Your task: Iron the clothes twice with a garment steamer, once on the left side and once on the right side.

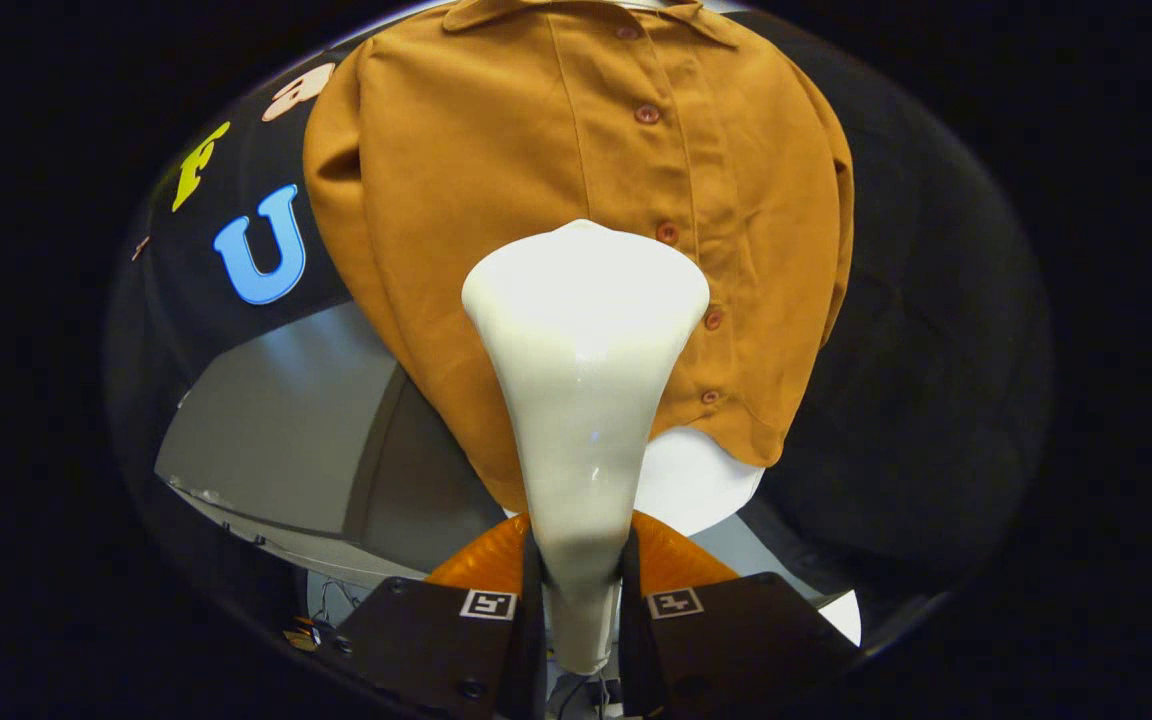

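Note:
An orange-brown button-up shirt [496, 200] hangs in front of me against the black booth wall, its button placket running down right of centre. My gripper [581, 560] is shut on the slim neck of a white garment steamer [581, 380], both fingers pressing its sides. The steamer's wide head rises ahead of the fingers and covers the shirt's middle, just left of the placket, around the third button. Whether the head touches the cloth I cannot tell. A white form [696, 475] shows below the shirt's hem.
A grey table or panel [286, 430] lies low to the left of the shirt, with cables near its front edge. Black cloth wall [916, 400] spreads to the right of the shirt.

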The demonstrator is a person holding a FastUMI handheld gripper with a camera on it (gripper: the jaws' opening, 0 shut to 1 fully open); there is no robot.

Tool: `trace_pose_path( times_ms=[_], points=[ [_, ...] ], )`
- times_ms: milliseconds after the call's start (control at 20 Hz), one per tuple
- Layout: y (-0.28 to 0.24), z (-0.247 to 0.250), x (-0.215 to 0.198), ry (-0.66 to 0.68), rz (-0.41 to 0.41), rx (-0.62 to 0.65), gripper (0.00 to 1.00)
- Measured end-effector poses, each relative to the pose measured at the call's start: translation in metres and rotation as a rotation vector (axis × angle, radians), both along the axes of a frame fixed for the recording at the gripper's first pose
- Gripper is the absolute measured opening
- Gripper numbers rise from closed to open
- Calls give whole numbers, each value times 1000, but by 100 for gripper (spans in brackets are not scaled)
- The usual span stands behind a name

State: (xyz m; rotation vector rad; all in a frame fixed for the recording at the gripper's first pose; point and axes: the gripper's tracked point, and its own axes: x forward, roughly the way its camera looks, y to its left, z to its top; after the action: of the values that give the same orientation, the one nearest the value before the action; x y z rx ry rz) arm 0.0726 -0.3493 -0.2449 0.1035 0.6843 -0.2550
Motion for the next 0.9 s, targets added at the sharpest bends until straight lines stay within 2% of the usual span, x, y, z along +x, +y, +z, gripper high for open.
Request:
trace_pose_path(
  times_ms=[200,350,650,900],
  points=[
    [-21,77,14,-136,-21,-59,32],
    [-44,133,19,-223,-66,-103,32],
    [-94,172,30,-294,-122,-131,32],
    [-120,175,52,-309,-108,-97,32]
  ],
)
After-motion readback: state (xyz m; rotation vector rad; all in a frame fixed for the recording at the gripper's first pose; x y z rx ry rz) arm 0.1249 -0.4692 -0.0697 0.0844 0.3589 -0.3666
